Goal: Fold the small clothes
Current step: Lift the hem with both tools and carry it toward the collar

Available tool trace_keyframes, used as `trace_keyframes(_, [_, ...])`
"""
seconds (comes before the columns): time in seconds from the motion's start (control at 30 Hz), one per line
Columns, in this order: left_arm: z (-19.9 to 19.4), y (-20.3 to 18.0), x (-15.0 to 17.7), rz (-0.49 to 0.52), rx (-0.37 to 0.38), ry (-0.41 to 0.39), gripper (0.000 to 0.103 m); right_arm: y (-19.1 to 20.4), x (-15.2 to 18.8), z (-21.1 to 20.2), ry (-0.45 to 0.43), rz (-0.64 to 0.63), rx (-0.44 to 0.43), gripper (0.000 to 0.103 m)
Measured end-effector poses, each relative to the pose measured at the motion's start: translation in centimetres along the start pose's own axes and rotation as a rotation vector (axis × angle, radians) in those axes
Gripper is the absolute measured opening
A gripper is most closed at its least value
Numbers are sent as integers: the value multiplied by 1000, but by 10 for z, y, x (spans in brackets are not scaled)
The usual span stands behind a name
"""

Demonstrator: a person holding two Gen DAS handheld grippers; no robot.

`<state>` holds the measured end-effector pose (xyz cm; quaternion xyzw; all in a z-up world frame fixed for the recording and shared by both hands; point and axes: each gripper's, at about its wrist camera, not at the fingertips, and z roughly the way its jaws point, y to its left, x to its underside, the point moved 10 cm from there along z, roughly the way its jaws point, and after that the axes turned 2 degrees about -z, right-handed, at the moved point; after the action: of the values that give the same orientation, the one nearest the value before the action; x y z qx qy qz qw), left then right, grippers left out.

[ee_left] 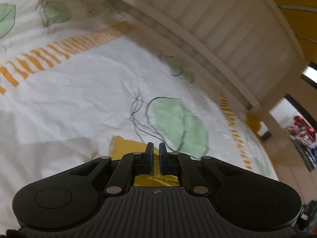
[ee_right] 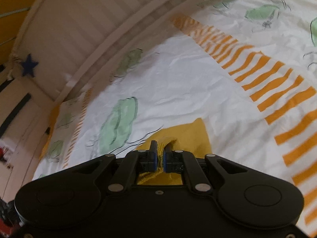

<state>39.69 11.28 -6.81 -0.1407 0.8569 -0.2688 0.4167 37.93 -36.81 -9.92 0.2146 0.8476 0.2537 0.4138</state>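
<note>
yellow garment (ee_right: 188, 134) | knit, bunched | pinched by both grippers

Left gripper (ee_left: 155, 148) with jaws nearly together, pinching yellow cloth (ee_left: 126, 148) between blue pads, right gripper (ee_right: 160, 148) likewise clamped on a fold of it, both angled downward

garment (ee_right: 190, 132) on bed sheet (ee_right: 178, 83) | garment edge between both grippers' fingers (ee_left: 149, 154) | headboard (ee_left: 218, 25) behind the sheet
</note>
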Motion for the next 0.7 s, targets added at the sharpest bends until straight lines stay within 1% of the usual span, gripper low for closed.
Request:
trace_keyframes(0.17, [33,21,-1,-39,-72,3,5,-17,7,32,34,13,55,12])
trace_keyframes(0.3, [47,34,-8,-28,-142,-9,9,-23,11,44,40,8,77,14])
trace_keyframes(0.33, [47,36,-11,-22,-155,-15,19,-23,11,45,33,6,76,15])
trace_keyframes(0.37, [43,37,-15,-11,-167,-31,31,-23,10,44,23,2,75,18])
trace_keyframes(0.4, [41,35,-18,2,-177,-49,31,-22,8,42,12,-5,77,19])
trace_keyframes(0.43, [35,33,-20,20,-178,-66,31,-22,6,42,0,-13,83,22])
trace_keyframes(0.47, [28,27,-21,48,-171,-75,31,-21,3,37,-22,-30,100,39])
trace_keyframes(0.5, [22,20,-20,85,-168,-79,32,-20,-1,31,-52,-56,117,51])
trace_keyframes(0.53, [16,13,-18,129,-168,-79,32,-18,-4,27,-75,-79,127,71])
trace_keyframes(0.57, [10,5,-13,180,-163,-79,33,-15,-7,19,-104,-114,139,79])
trace_keyframes(0.63, [0,-11,1,284,-159,-65,33,-5,-6,7,-127,-189,169,79])
trace_keyframes(0.7, [-7,-26,24,398,-158,-22,34,10,2,-1,-122,-271,171,79])
